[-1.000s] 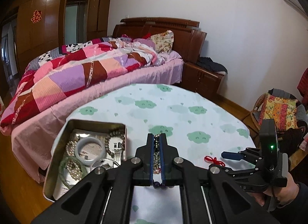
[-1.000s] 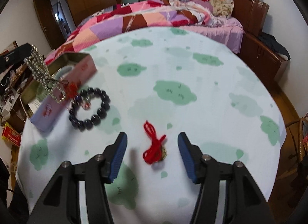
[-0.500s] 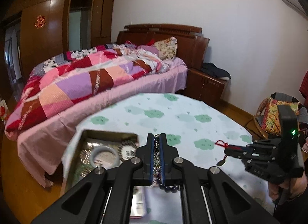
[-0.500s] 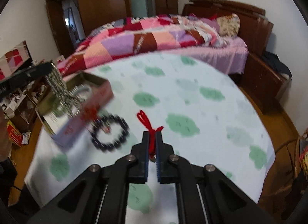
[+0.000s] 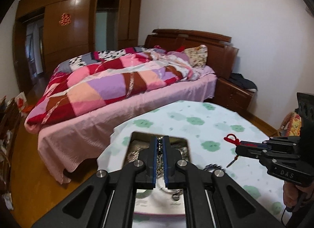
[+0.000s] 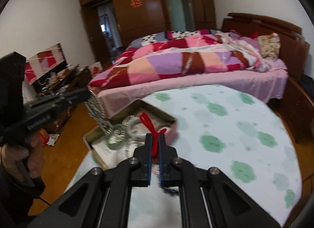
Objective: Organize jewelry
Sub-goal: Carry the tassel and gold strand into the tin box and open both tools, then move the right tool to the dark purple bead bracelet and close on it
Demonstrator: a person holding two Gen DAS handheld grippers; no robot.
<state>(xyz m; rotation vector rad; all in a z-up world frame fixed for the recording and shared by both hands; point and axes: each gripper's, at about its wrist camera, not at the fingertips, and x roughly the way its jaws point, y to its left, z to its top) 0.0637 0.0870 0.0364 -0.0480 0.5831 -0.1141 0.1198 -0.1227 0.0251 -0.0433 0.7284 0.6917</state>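
While the quilted bed [image 5: 125, 83] fills the room behind, we work over a round table [image 6: 225, 130] dressed in a white cloth with green cloud prints. Near its left edge sits an open metal tin [image 6: 125, 118], already holding a pale bangle [image 6: 135, 128] and other bracelets. Our left gripper [image 5: 161, 145] is clenched on a silver beaded chain [image 6: 96, 108], which dangles from the pinched fingers over the tin's near corner. Our right gripper [image 6: 155, 139] is clamped on a red cord charm [image 6: 150, 124]; its loop sticks up above the fingertips, lifted clear of the cloth, with a small pendant [image 5: 231, 162] hanging beneath in the left view.
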